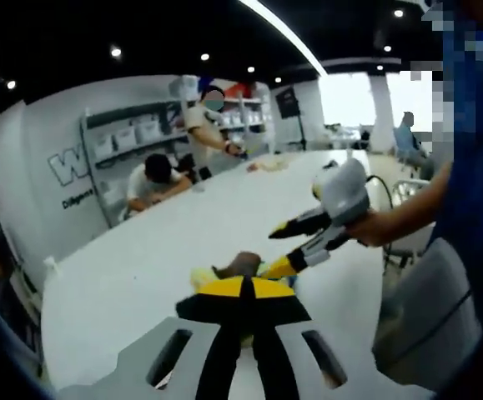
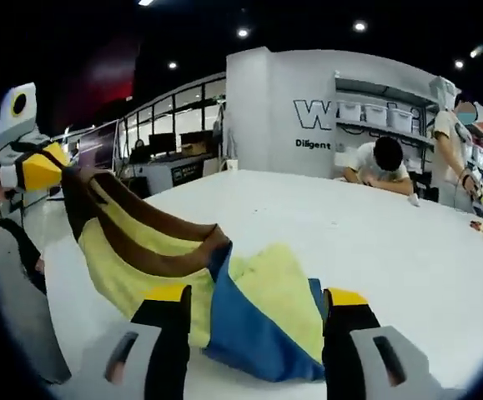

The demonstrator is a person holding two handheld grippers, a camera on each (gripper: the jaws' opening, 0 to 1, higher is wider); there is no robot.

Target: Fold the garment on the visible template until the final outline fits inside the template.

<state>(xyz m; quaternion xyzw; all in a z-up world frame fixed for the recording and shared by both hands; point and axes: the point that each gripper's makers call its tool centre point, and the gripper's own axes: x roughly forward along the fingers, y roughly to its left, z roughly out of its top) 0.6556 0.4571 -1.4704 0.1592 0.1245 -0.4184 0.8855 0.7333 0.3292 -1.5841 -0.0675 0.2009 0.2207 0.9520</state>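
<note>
Garment (image 2: 224, 275), yellow, brown and blue, lies on the white tabletop (image 2: 374, 233) before the right claw (image 2: 258, 304), whose jaws stand open around it. Left claw (image 2: 45, 167) pinches its lifted brown corner, jaws closed.

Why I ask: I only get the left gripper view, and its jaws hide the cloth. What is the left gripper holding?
Observer: The left gripper is shut on a brown-edged corner of the garment, lifted off the table.
Operator: And the rest of it?
Observer: It sags down to the table, where a yellow and blue part lies bunched.
Operator: Is the right gripper gripping it?
Observer: No. The right gripper is open, its jaws apart on either side of the blue part.
</note>
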